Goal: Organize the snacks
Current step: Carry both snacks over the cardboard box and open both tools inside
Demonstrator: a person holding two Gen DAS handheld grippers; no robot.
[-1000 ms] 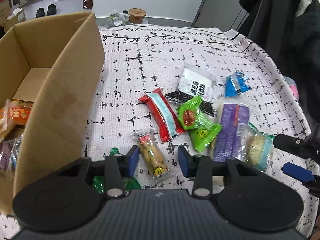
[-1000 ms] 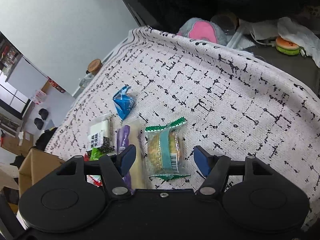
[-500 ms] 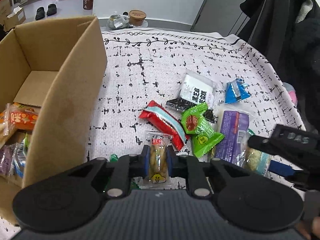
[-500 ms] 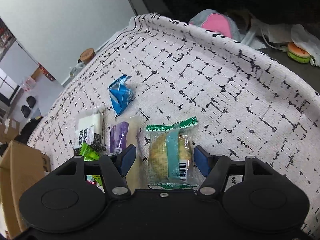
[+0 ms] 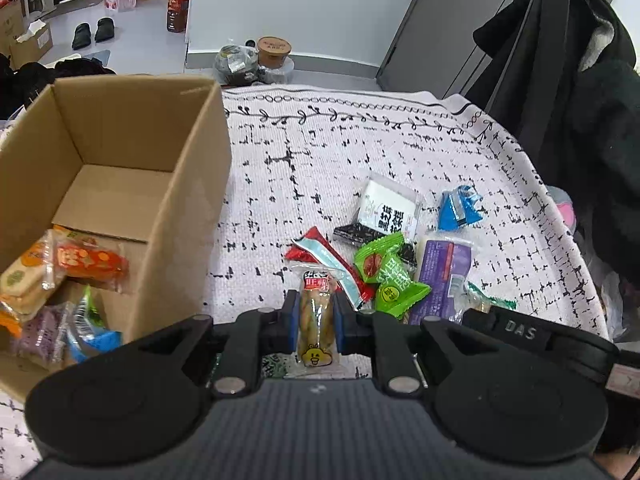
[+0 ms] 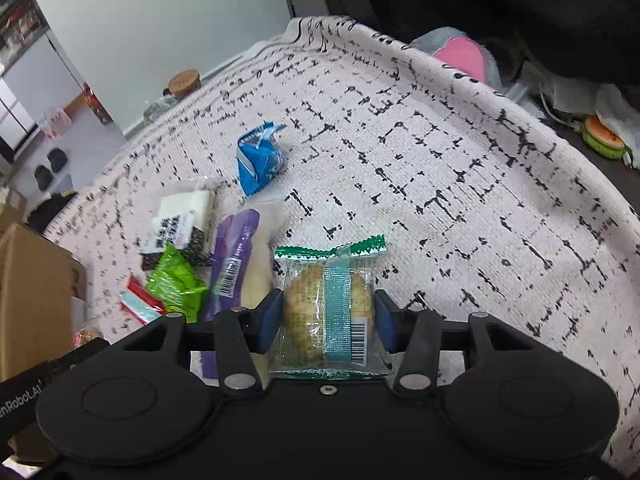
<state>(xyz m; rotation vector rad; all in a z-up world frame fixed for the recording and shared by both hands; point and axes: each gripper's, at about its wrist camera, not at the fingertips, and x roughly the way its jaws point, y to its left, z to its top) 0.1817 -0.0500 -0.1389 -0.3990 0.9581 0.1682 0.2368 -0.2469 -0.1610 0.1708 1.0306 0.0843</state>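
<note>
Gripping mid-pack: left fingers (image 5: 316, 318) clamped on the peanut packet (image 5: 316, 312), right fingers (image 6: 328, 322) closed on the biscuit pack (image 6: 329, 312) — light, slippery film, brittle contents — squeeze gently.

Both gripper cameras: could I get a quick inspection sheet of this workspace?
Surface: patterned white cloth over the table.
Job's things: cardboard box already holds several packets; loose on the cloth are a blue packet, purple packet, green packets and red packet.
Clutter: pink plush toy at the cloth's edge.
Grippers: left gripper shut on a peanut packet; right gripper closed on a round cracker packet.
Cables: white cord beyond the cloth.
Surroundings: dark coat, slippers, drink bottle.
</note>
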